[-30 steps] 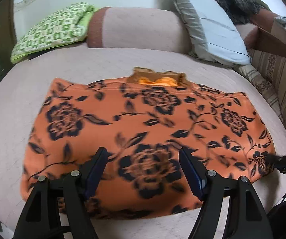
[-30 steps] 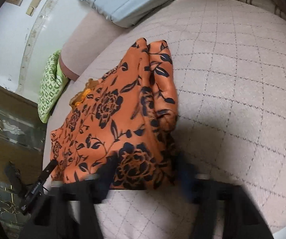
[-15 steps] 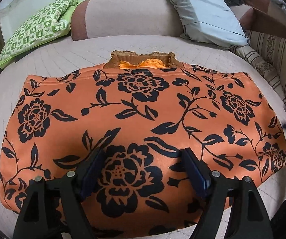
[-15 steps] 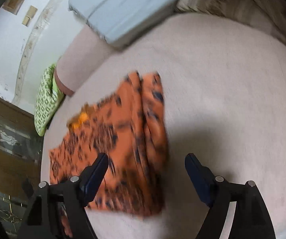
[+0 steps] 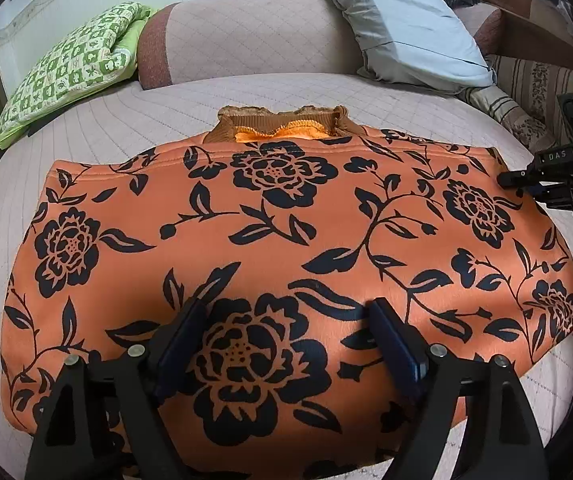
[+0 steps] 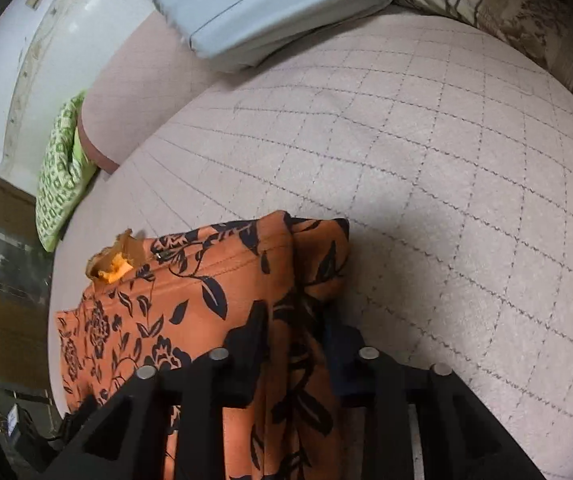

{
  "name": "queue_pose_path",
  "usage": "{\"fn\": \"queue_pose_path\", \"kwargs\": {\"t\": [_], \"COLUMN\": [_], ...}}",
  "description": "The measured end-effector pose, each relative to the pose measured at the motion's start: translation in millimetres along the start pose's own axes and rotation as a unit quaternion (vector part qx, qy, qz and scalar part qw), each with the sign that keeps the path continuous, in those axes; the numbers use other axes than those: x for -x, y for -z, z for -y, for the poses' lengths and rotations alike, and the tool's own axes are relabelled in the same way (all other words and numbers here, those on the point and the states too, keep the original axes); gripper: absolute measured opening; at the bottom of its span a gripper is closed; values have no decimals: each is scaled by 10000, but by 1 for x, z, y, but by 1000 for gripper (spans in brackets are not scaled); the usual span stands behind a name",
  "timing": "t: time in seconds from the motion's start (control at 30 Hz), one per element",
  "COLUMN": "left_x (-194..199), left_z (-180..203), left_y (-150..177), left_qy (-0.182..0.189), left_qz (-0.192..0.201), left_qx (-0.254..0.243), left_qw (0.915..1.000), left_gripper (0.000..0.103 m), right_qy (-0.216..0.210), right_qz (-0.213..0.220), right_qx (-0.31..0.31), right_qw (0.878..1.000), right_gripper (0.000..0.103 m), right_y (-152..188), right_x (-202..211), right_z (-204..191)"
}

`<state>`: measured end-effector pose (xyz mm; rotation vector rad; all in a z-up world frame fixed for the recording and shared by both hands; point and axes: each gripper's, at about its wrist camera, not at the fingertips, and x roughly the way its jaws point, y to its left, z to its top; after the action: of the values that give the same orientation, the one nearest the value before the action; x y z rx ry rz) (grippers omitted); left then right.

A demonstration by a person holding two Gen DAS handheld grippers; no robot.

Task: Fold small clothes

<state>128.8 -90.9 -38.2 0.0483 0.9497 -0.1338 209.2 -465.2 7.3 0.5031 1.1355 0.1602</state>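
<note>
While its fingers stand wide apart, left gripper hovers low over the near hem of orange floral garment — gripping nothing. Right gripper: fingers pinched on the garment's bunched right edge. Garment lies flat on quilted bed cover, brown collar toward the bolster — green checked pillow beside.

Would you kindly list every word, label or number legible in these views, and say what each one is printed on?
"DAS": white letters on the black body of the right gripper, seen at the right edge of the left wrist view.
A small whitish label low at the left edge of the right wrist view is too blurred to read.
The orange floral garment carries a pattern only, no text.
</note>
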Motion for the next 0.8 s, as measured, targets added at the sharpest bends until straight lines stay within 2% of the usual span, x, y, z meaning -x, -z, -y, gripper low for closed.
{"fn": "queue_pose_path", "kwargs": {"t": [0.07,0.2,0.3,0.37,0.4,0.5,0.6,0.67,0.7,0.77,0.8], "left_x": [0,0,0,1,2,3,2,2,3,6,7], "left_z": [-1,-2,-2,-4,-6,-9,-8,-8,-9,-13,-17], "left_y": [0,0,0,0,0,-1,-1,-1,-1,-1,-1], "left_qy": [15,32,34,63,80,132,128,128,132,139,143], "left_qz": [6,10,-1,-1,-2,-11,-24,-29,-31,-20,4], "left_qx": [2,1,25,86,129,237,215,209,220,271,346], "left_qw": [10000,10000,10000,9999,9999,9996,9997,9997,9997,9995,9993], "left_gripper": [84,84,84,84,84,84,84,84,84,84,84], "right_qy": [-5,-237,-352,-65,90,181,191,726,965,656,757], "right_qz": [147,269,227,383,542,759,542,176,-43,105,166], "right_qx": [-198,-520,-773,-498,-210,394,780,874,615,229,242], "right_qw": [9997,9980,9961,9980,9983,9962,9953,9934,9934,9975,9967], "right_gripper": [15,15,29,37,37,37,38,39,39,39,39], "right_y": [3,11,8,8,10,9,6,4,3,1,1], "right_x": [1,-4,5,20,28,44,29,4,-8,-2,4], "right_z": [4,23,28,14,0,-33,-53,-45,-27,-16,-21]}}
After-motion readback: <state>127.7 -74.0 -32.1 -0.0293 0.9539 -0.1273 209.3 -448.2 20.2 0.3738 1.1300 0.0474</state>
